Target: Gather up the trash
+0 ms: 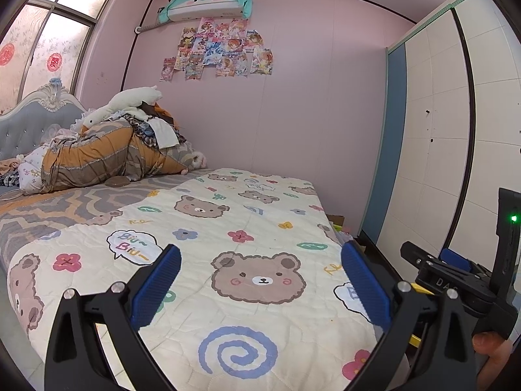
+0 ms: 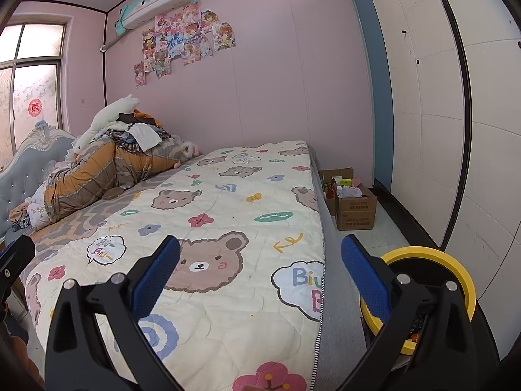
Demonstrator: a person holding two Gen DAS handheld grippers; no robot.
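My left gripper (image 1: 261, 249) is open above the foot of a bed covered by a bear-print quilt (image 1: 247, 228), with nothing between its blue pads. My right gripper (image 2: 261, 241) is also open and empty, over the quilt's right edge (image 2: 293, 195). Beside the bed, just behind the right finger, stands a yellow-rimmed trash bin (image 2: 423, 255) with a dark inside; a few colourful scraps show in it. In the left wrist view the right gripper (image 1: 456, 270) appears at the right, held by a hand (image 1: 488, 342). No loose trash shows on the quilt.
A heap of bedding, clothes and a white plush (image 1: 107, 143) fills the head of the bed by a grey headboard (image 1: 29, 120). Cardboard boxes (image 2: 355, 210) full of odds and ends sit on the floor beyond the bin. A white wardrobe (image 2: 439, 114) lines the right side.
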